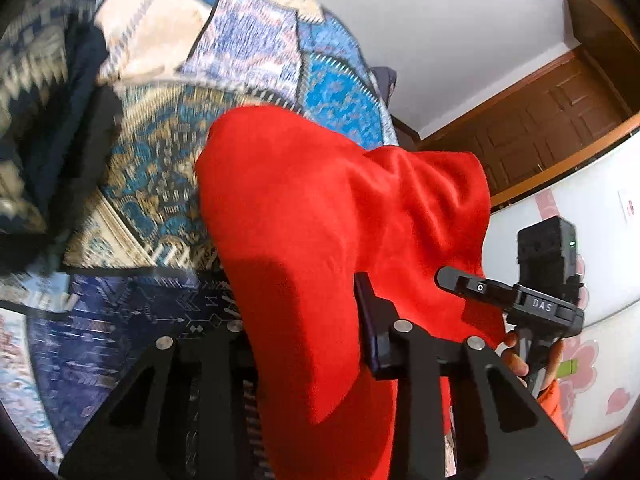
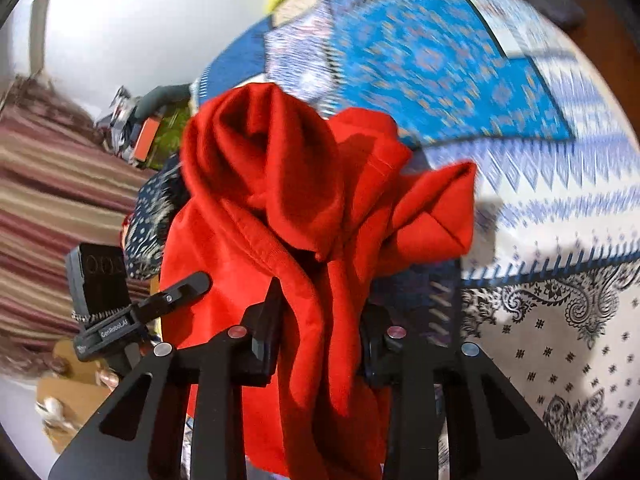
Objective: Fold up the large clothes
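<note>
A large red hooded garment (image 1: 320,208) hangs lifted above a bed with a blue patterned cover (image 1: 168,168). My left gripper (image 1: 308,320) is shut on the red fabric, which drapes over its left finger and hides it. In the right wrist view the same garment (image 2: 288,184) shows its hood bunched at the top. My right gripper (image 2: 320,320) is shut on a fold of it. Each gripper shows in the other's view: the right one (image 1: 516,296) to the right, the left one (image 2: 160,300) to the left.
The patterned bed cover (image 2: 460,80) fills the space behind the garment. A dark patterned cloth (image 1: 36,128) lies at the left. A wooden door (image 1: 552,128) and white wall stand at the right. A striped curtain (image 2: 52,200) and clutter (image 2: 140,132) lie to the left.
</note>
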